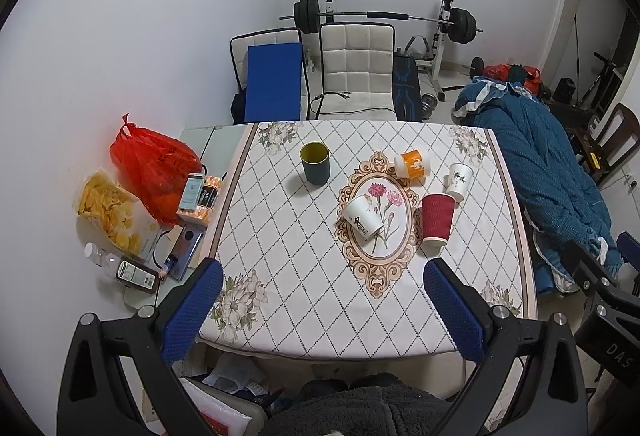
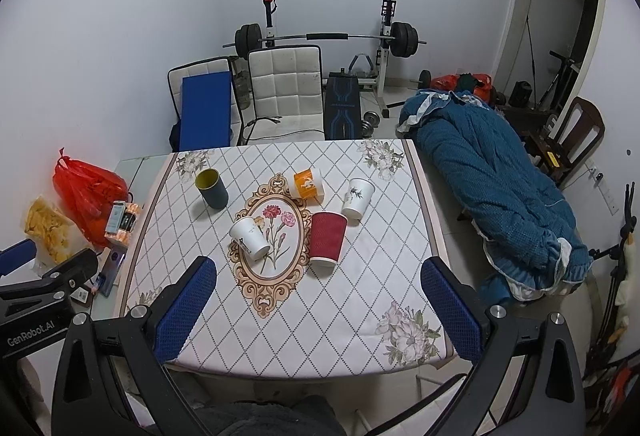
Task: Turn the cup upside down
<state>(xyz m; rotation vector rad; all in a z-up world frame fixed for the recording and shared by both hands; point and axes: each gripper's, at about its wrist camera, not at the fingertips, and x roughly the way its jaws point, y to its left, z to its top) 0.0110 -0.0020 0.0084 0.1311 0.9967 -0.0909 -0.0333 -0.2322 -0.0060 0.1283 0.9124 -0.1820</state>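
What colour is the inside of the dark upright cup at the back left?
Yellow-green inside the cup, with a dark teal outside; the left wrist view shows it best.

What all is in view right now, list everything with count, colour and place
Cups: five on the table; dark green cup upright far left; white cup mid-medallion; red cup beside it; orange cup lying behind; white sprig cup right.
Table: one, diamond-pattern cloth, centre.
Red bag: one, left ledge, by yellow snack bag.
White chairs: two, behind table.
Barbell: one, back wall.
Teal quilt: one, right.
Left gripper, right gripper: blue-padded jaws open, empty, near edge.
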